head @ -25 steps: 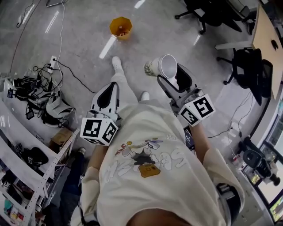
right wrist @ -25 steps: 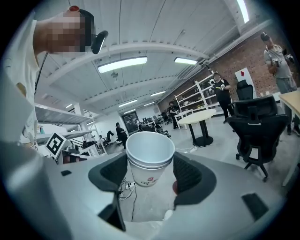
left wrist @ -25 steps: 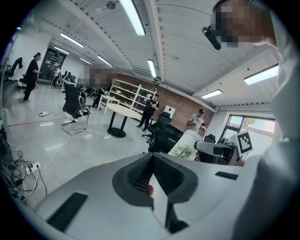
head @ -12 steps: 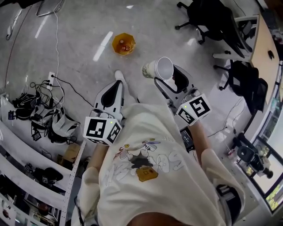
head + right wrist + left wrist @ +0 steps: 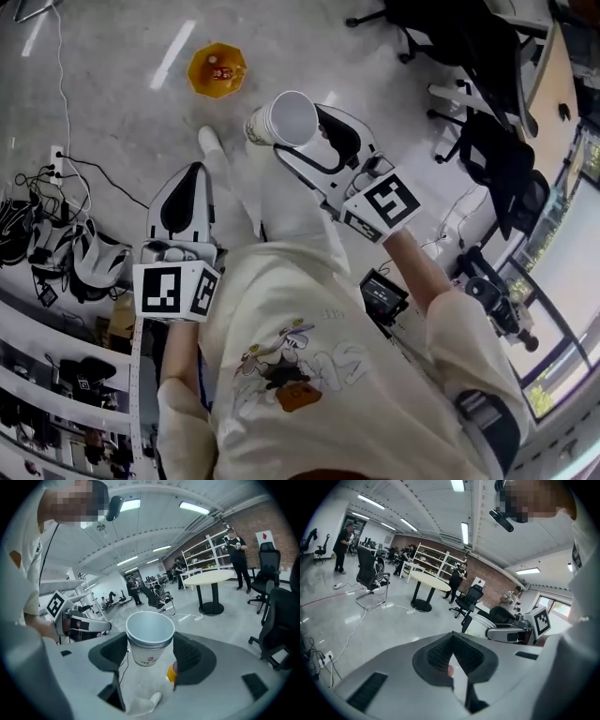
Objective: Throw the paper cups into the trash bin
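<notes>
my right gripper point(image 5: 298, 133) clamped on the stacked white paper cups point(image 5: 281, 120), held over the glossy grey floor point(image 5: 122, 103), left gripper point(image 5: 190, 173) fingers pressed together, nothing between, orange octagonal trash bin point(image 5: 217, 69) on the floor, well apart from the cups

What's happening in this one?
A person holds a gripper in each hand. The right gripper is shut on nested paper cups, carried above the floor. The left gripper is shut and empty. The orange trash bin stands on the floor ahead; the cups are not yet over it.
</notes>
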Demonstrator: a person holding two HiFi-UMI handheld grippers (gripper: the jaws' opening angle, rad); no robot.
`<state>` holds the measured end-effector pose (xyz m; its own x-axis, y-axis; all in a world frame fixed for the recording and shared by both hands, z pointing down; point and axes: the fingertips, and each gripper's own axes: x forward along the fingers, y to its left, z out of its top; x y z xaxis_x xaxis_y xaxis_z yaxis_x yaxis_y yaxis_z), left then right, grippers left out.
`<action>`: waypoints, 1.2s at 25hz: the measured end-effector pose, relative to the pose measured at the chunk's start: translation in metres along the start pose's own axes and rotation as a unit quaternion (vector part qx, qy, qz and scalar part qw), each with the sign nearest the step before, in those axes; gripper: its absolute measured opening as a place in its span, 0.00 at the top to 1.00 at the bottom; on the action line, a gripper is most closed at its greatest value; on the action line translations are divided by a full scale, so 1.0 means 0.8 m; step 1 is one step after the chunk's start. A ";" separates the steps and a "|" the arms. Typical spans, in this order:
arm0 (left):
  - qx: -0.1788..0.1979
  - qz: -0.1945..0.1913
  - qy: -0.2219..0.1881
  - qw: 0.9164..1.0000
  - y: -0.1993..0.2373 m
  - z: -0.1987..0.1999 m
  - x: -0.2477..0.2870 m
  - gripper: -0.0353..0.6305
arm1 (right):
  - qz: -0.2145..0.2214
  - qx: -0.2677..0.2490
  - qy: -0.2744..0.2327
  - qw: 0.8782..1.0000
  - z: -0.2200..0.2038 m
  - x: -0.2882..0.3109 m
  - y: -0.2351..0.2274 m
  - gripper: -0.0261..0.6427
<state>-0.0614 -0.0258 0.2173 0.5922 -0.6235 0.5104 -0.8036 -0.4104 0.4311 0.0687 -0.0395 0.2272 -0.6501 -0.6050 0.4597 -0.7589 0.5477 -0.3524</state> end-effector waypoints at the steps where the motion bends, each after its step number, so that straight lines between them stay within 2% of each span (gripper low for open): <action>1: -0.003 0.002 0.004 1.000 0.007 -0.006 0.017 0.94 | 0.005 -0.002 0.006 1.000 -0.008 0.013 -0.014 0.49; 4: -0.017 0.006 0.016 1.000 0.025 -0.035 0.066 0.94 | 0.011 -0.008 0.024 1.000 -0.032 0.046 -0.048 0.49; 7: -0.037 0.027 0.026 0.999 0.060 -0.070 0.111 0.94 | 0.017 -0.018 0.036 0.999 -0.060 0.088 -0.075 0.49; 11: -0.046 0.051 0.030 0.997 0.102 -0.113 0.160 0.94 | 0.026 -0.007 0.048 0.998 -0.107 0.142 -0.106 0.49; 15: -0.010 0.076 0.029 0.997 0.151 -0.170 0.224 0.94 | 0.013 -0.014 0.062 0.998 -0.163 0.195 -0.144 0.49; 19: -0.035 0.083 0.049 0.995 0.191 -0.227 0.273 0.94 | 0.003 -0.017 0.083 0.996 -0.232 0.239 -0.170 0.49; 24: -0.001 0.075 0.084 0.994 0.232 -0.285 0.311 0.94 | -0.002 -0.015 0.103 0.995 -0.311 0.290 -0.190 0.49; 30: 0.017 0.085 0.119 0.989 0.283 -0.351 0.353 0.94 | -0.014 -0.003 0.118 0.993 -0.391 0.344 -0.223 0.49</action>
<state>-0.0593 -0.1076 0.6682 0.4426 -0.5126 0.7357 -0.8918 -0.3376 0.3013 0.0373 -0.1229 0.6714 -0.6007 -0.4684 0.6479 -0.7762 0.5357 -0.3324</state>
